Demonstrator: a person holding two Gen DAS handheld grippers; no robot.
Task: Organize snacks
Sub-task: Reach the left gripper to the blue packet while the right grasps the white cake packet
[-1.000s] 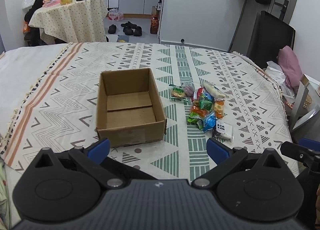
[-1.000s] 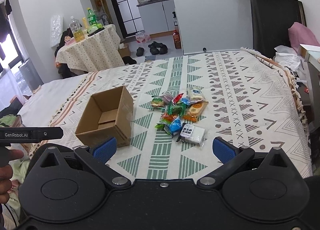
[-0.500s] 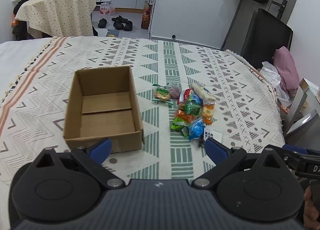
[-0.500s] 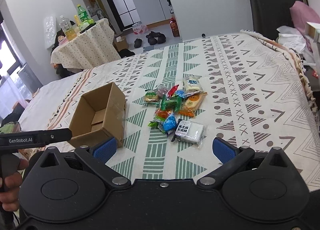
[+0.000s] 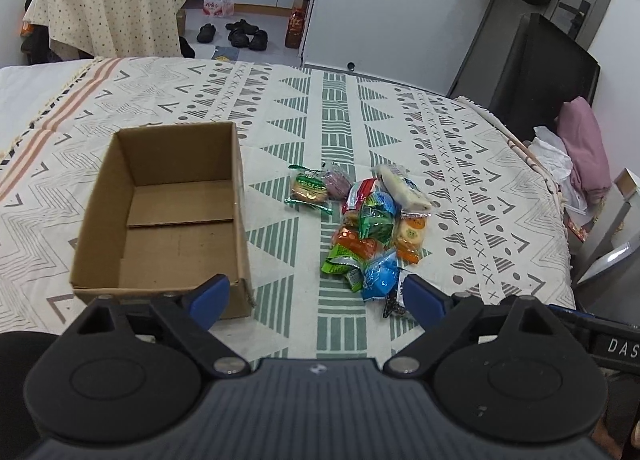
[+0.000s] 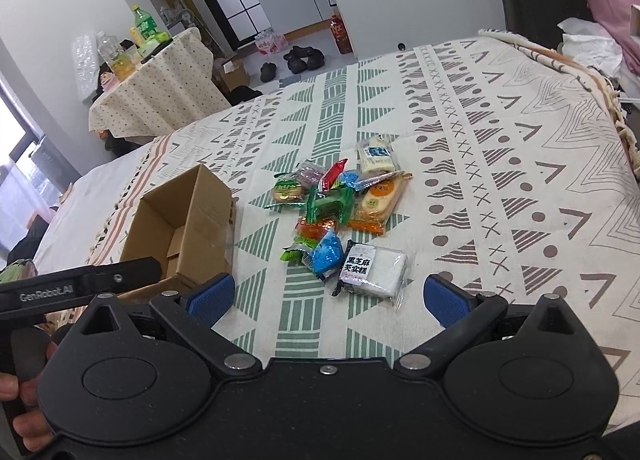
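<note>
An empty open cardboard box (image 5: pixel 168 219) (image 6: pixel 180 227) sits on a patterned cloth. To its right lies a pile of several small snack packets (image 5: pixel 368 227) (image 6: pixel 336 211), with a blue packet (image 5: pixel 380 276) at its near end and a white black-labelled packet (image 6: pixel 372 270) nearest the right gripper. My left gripper (image 5: pixel 316 300) hovers low between the box's near corner and the pile; its jaws are closing with nothing between them. My right gripper (image 6: pixel 330 298) stands open just short of the white packet, touching nothing.
The patterned cloth (image 5: pixel 360 111) covers a bed. A side table with bottles (image 6: pixel 156 71) stands far left, shoes (image 5: pixel 240 33) on the floor beyond, a dark chair (image 5: pixel 532 71) and pink clothes (image 5: pixel 584 147) at the right edge. A hand (image 6: pixel 24 412) holds the left gripper's handle.
Both grippers have moved forward and down toward the snack pile, which looks larger and nearer. The left gripper's blue pads stand slightly closer together.
</note>
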